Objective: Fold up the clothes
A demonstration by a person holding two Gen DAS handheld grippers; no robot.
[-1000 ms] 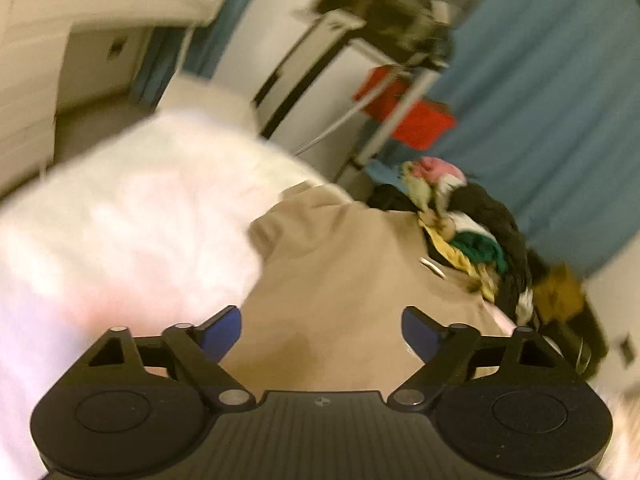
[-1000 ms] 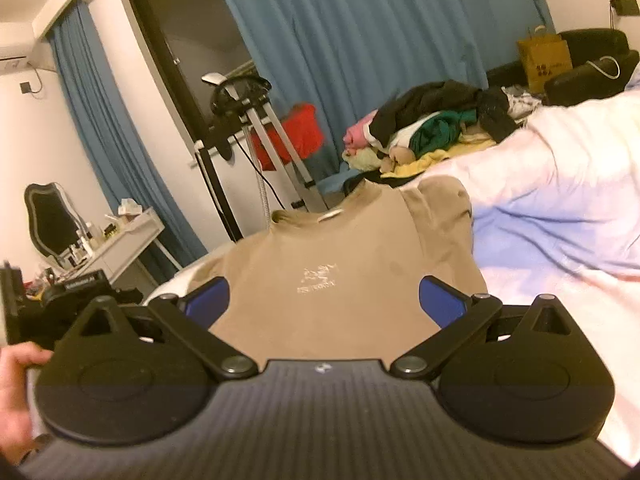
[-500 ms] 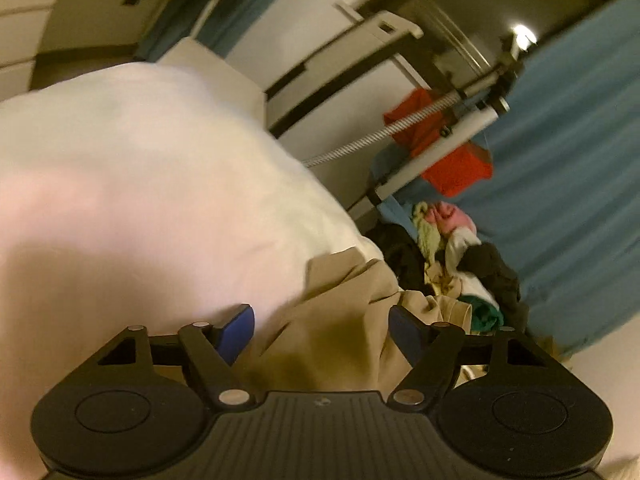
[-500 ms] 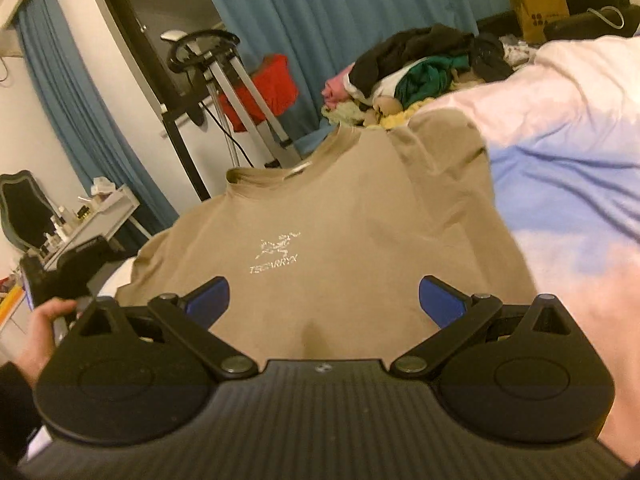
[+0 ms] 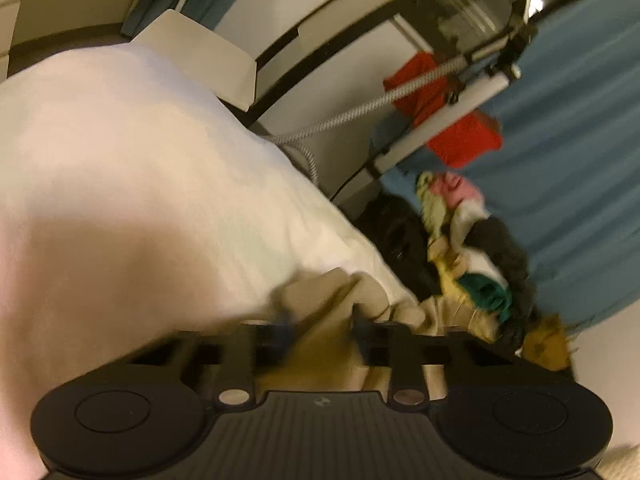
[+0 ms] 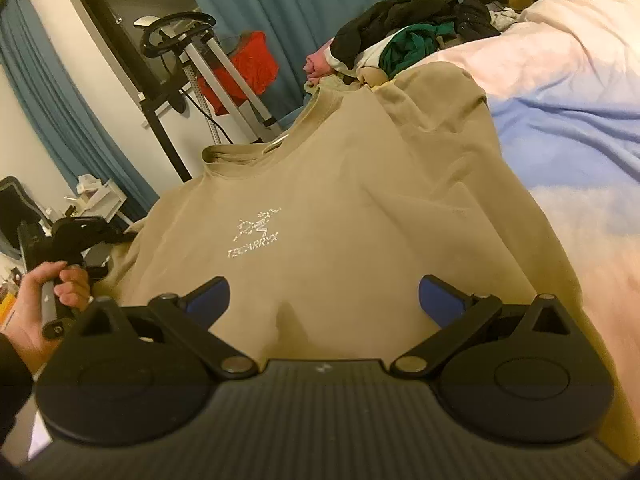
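A tan sweatshirt (image 6: 360,220) with a white chest logo lies spread front-up on the bed. My right gripper (image 6: 323,284) hangs open just over its near hem, with nothing between its blue pads. At the garment's left edge a hand (image 6: 60,292) holds my left gripper (image 6: 76,232). In the left wrist view, blurred, my left gripper (image 5: 322,324) has its jaws closing. A bunched fold of the tan sweatshirt (image 5: 340,292) sits between the pads, and they press on it.
The pale duvet (image 6: 560,80) runs off to the right and also shows as a duvet (image 5: 120,180) in the left wrist view. A pile of mixed clothes (image 6: 404,32) lies beyond the collar. Behind stand a metal stand (image 6: 224,68) with a red item, blue curtains and a cluttered desk (image 6: 96,196).
The left gripper moved across to the sweatshirt's edge and its jaws drew in around a fold of fabric. The right gripper sank closer to the hem and stayed open.
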